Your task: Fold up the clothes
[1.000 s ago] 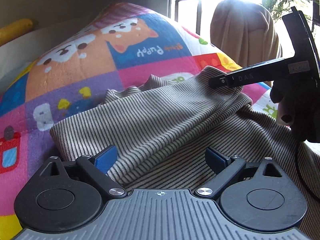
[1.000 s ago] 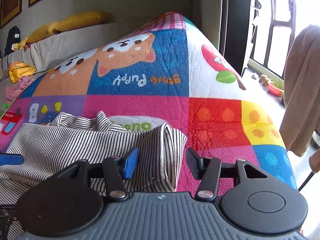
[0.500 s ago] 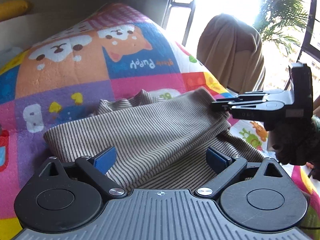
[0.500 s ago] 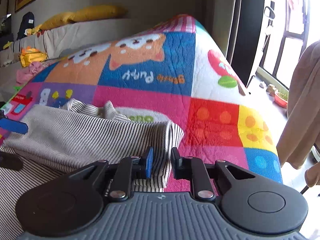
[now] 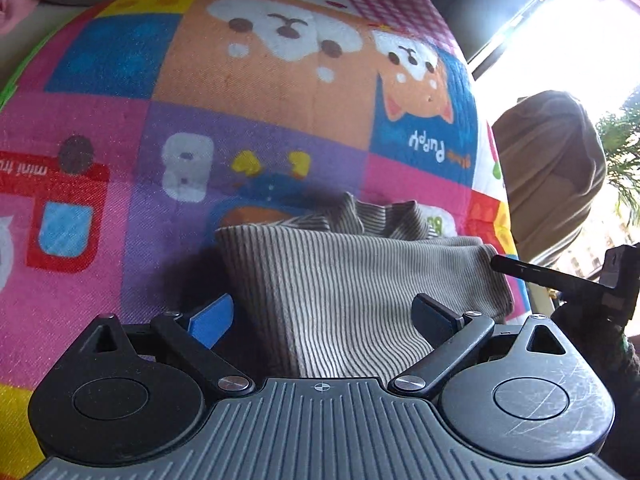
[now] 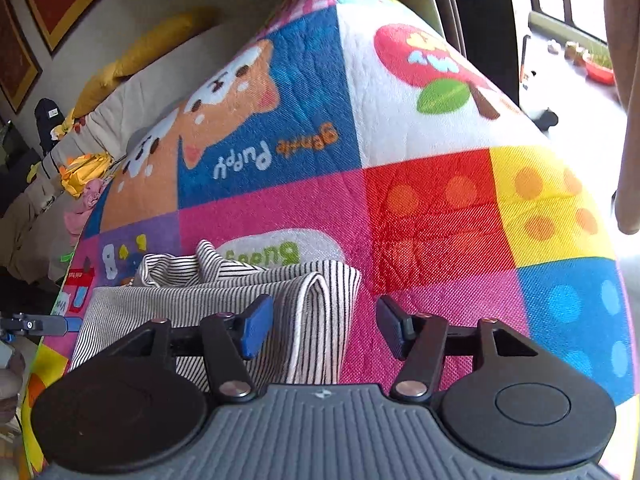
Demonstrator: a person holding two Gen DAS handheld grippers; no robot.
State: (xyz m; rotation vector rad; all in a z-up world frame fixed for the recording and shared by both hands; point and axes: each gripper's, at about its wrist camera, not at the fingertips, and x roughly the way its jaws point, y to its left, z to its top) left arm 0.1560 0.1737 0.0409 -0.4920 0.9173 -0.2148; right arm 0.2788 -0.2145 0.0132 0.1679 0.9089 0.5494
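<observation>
Patchwork mat (image 5: 256, 92), striped garment (image 5: 352, 280) between spread fingers (image 5: 212, 316)

A colourful patchwork play mat (image 6: 440, 208), printed with puppies and bright squares, is carrying a folded striped garment (image 6: 248, 292). The garment is lying on the mat's purple and pink squares, with its bunched part (image 5: 376, 216) resting behind the fold.

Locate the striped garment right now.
The striped garment lies folded on the colourful play mat, low and left of centre in the right wrist view, its right folded edge between the open right gripper's fingers.
</observation>
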